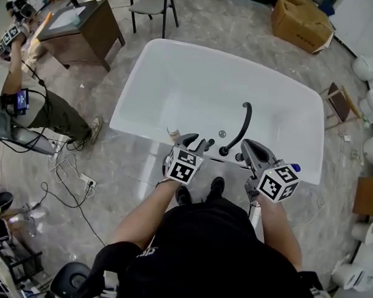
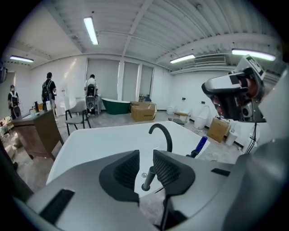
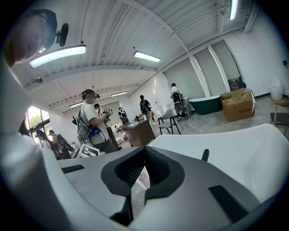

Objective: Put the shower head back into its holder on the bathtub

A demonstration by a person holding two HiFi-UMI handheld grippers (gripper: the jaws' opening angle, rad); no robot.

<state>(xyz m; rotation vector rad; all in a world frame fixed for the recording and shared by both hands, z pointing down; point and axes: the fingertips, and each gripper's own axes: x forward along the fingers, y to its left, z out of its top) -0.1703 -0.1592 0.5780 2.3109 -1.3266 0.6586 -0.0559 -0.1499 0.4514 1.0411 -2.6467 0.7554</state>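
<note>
The left hand-held gripper (image 2: 145, 159) is held slightly open with nothing pinched. Through the gap the dark shower head (image 2: 148, 177) can be seen standing upright at the bathtub's (image 1: 177, 83) near rim, just beside the curved black spout (image 1: 244, 124). The right hand-held gripper (image 3: 145, 153) is closed up and empty.

Left gripper (image 1: 197, 141), right gripper (image 1: 249, 147) flank black faucet (image 1: 243, 126) at bathtub (image 1: 177, 71) rim.

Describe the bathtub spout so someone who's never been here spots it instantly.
Find the white bathtub mid-floor. Along its near rim stand dark fittings; the spout is the only tall one, a black hook arching inward.
</note>
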